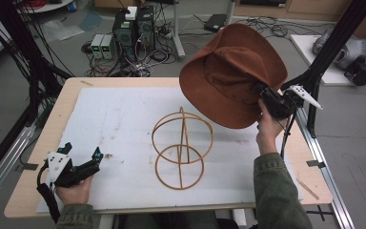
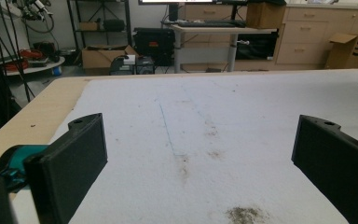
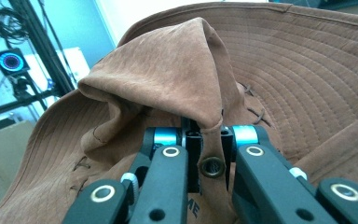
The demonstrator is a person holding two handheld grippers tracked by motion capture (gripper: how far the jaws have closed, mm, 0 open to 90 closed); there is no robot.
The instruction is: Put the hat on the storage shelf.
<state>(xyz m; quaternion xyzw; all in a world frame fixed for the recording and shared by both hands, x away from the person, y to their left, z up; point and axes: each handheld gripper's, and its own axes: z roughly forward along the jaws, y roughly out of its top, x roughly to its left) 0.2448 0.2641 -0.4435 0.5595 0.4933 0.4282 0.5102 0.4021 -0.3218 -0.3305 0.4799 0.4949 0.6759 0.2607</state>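
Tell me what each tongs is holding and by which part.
The right tongs are shut on the brown hat, pinching a fold of its crown beside a metal eyelet. The left tongs are open and hold nothing.

Pale wooden worktop (image 1: 71,88) under a white mat

A white mat (image 1: 119,119) covers most of the worktop, leaving bare wood along the edges; it is marked with brownish stains and a faint blue line. A wire hat stand (image 1: 182,147) of thin hoops rests on the mat near its middle.
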